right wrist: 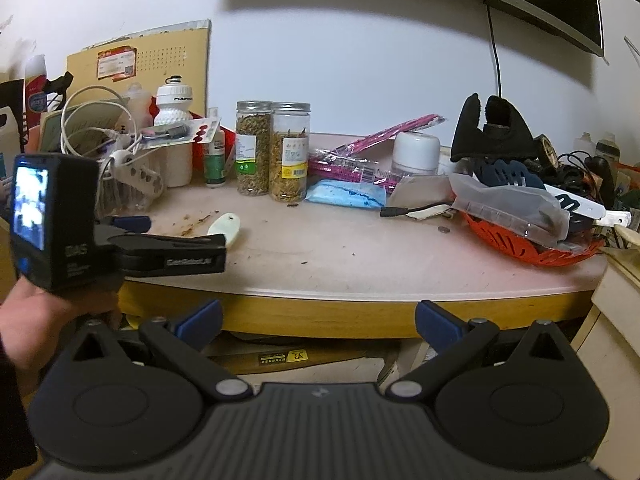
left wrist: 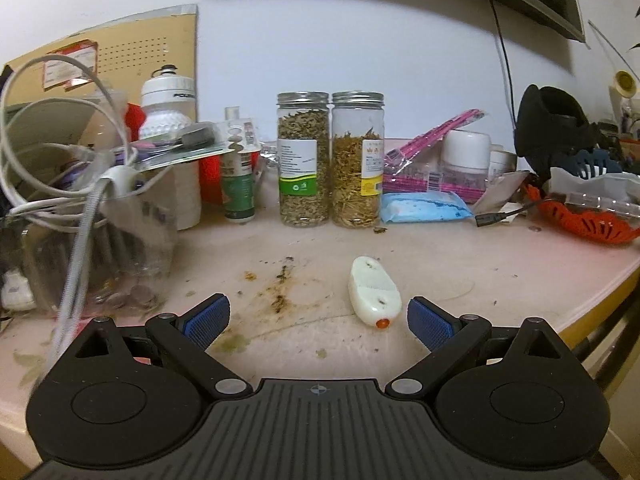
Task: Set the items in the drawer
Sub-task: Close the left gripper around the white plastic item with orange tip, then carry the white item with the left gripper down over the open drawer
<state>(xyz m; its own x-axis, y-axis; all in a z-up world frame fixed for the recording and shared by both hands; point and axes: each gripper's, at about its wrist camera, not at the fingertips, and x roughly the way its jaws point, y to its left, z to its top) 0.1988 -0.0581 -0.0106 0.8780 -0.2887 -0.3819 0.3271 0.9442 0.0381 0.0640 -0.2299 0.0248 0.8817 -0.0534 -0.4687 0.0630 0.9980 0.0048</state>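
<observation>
Left wrist view: nearest the lens, the left gripper [left wrist: 318, 322] is hovering low over the table [left wrist: 460, 256] with its jaws spread wide and nothing between them. Its blue pads [left wrist: 208, 322] are sitting at 7 and 5 o'clock of the frame centre. A small white device with an orange tip [left wrist: 374, 296] is lying flat on the stained tabletop, just beside the right-hand pad at about 5 o'clock of centre, orange end pointing toward the camera; it is touching neither pad. Two lidded jars of dried herbs [left wrist: 330, 160] are standing upright side by side at 12 o'clock beyond it, against the wall. A blue packet [left wrist: 424, 206] is lying at 2 o'clock, a red mesh basket [left wrist: 584, 224] at 3 o'clock, and a tangle of white cable [left wrist: 52, 140] is filling the 9 o'clock side. No drawer is showing in this view.

Right wrist view: nearest the lens, the right gripper [right wrist: 318, 322] is sitting below the table edge [right wrist: 360, 292], jaws wide apart and holding nothing. At 9 o'clock the left gripper [right wrist: 132, 222] is reaching over the tabletop, a hand [right wrist: 60, 308] gripping its handle beneath the camera housing. The white device [right wrist: 228, 228] is lying just beyond its finger. The herb jars [right wrist: 272, 150] are standing at 11 o'clock and the basket [right wrist: 532, 246] at 3 o'clock.
</observation>
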